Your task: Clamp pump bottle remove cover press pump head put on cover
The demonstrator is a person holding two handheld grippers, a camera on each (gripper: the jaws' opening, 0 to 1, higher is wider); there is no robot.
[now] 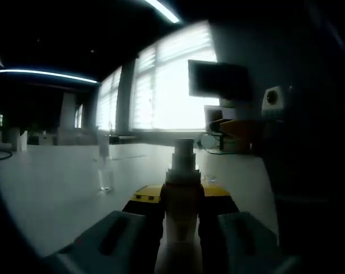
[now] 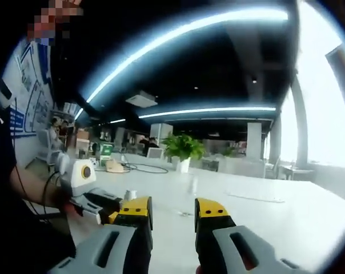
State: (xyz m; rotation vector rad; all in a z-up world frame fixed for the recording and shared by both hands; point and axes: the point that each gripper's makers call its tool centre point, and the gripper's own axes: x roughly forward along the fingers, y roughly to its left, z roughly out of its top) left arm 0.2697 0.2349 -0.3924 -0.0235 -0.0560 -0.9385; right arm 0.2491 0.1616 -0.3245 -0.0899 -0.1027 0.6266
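My left gripper (image 1: 181, 220) clamps the pump bottle (image 1: 182, 194) upright, its clear cover (image 1: 106, 178) far left on the table (image 1: 52, 188); my right gripper (image 2: 173, 220) gapes empty.

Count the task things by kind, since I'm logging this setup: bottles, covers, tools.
pump bottle: 1
clear cover: 1
tools: 2 (left tool shut on the bottle, right tool open)
Total: 4
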